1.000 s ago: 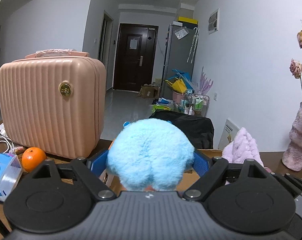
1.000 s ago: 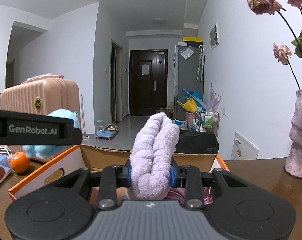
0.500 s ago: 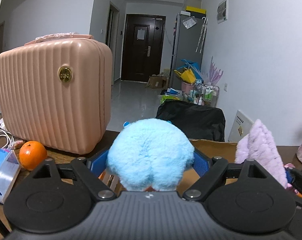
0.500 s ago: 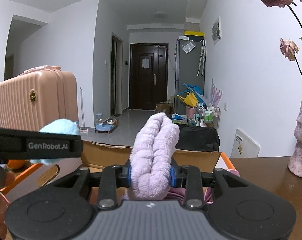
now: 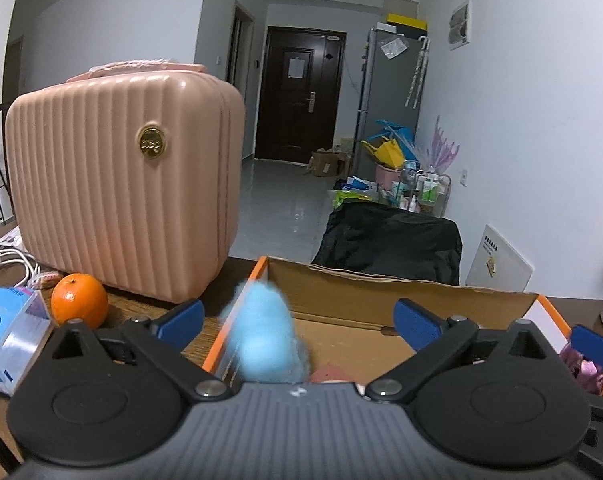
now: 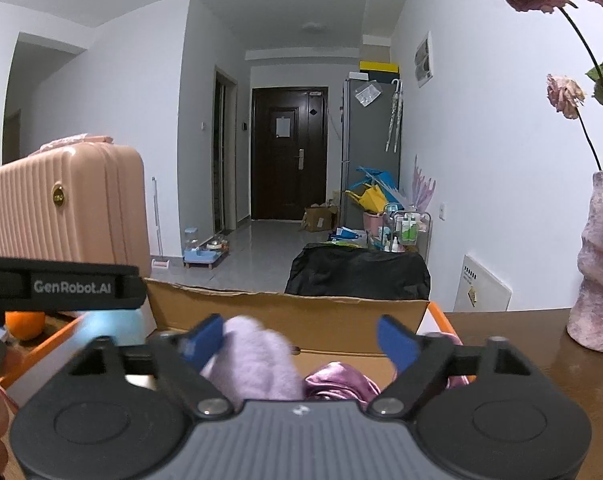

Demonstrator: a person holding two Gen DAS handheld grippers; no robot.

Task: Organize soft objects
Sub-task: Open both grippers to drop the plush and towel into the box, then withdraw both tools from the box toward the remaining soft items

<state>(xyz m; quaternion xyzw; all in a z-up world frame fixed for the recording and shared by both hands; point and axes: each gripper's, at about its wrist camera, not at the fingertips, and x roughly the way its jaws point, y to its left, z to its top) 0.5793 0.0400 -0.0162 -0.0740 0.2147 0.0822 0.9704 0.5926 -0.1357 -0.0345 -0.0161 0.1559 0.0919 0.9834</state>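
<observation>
The box [image 5: 381, 304] sits on the desk [image 6: 541, 344]. Both jaws are opening wide, holding nothing. The blurred blue plush [image 5: 261, 340] drops by the box's left wall and could tip outside; the lilac towel [image 6: 257, 360] falls inside, possibly snagging a pad.

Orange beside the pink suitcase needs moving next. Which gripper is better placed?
Left, probably. The orange sits just off the left gripper, whose jaws are opening clear of the blue plush. From the right gripper it lies far off, beyond the cardboard box.
</observation>
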